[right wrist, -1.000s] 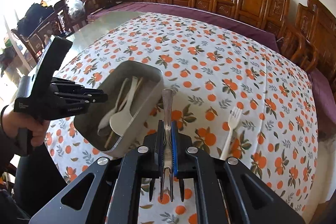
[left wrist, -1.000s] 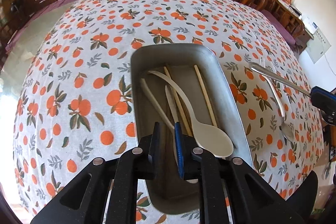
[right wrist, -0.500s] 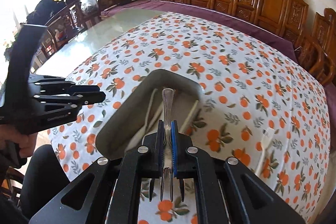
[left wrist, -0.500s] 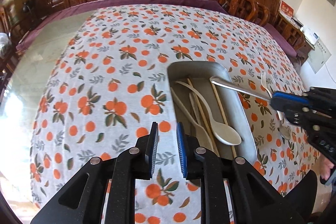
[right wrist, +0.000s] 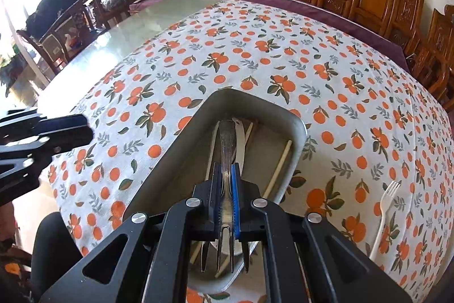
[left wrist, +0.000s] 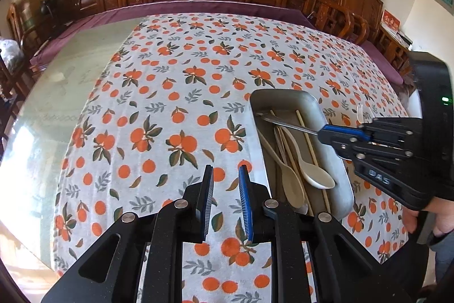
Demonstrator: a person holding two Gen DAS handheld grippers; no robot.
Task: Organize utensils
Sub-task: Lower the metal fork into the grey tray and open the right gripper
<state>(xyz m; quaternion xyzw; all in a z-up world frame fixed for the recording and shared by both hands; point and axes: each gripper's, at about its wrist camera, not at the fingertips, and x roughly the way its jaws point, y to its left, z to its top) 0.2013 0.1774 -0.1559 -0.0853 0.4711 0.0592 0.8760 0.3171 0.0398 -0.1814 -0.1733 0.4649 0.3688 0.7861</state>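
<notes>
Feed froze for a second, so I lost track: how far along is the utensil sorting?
Done: two pale spoons and chopsticks lie in the metal tray. In hand: the right gripper holds a metal fork over the tray, not yet released. The left gripper is empty. Left: a white plastic fork on the tablecloth.

Utensils gathering in a grey metal tray (right wrist: 181, 149) on the orange-print tablecloth.

A steel fork (right wrist: 227, 144) hangs over the tray, clamped at its neck, handle toward 12 o'clock and tines toward 6 in the right wrist view. In the left wrist view, two cream plastic spoons (left wrist: 308, 163) lie lengthwise on the tray floor, bowls toward 5 o'clock, with pale wooden chopsticks (left wrist: 310, 152) running alongside them, one pair under the spoons and one stick apart at their right. A white plastic fork (right wrist: 384, 215) lies on the cloth at the tray's 3 o'clock side, tines toward 12.
</notes>
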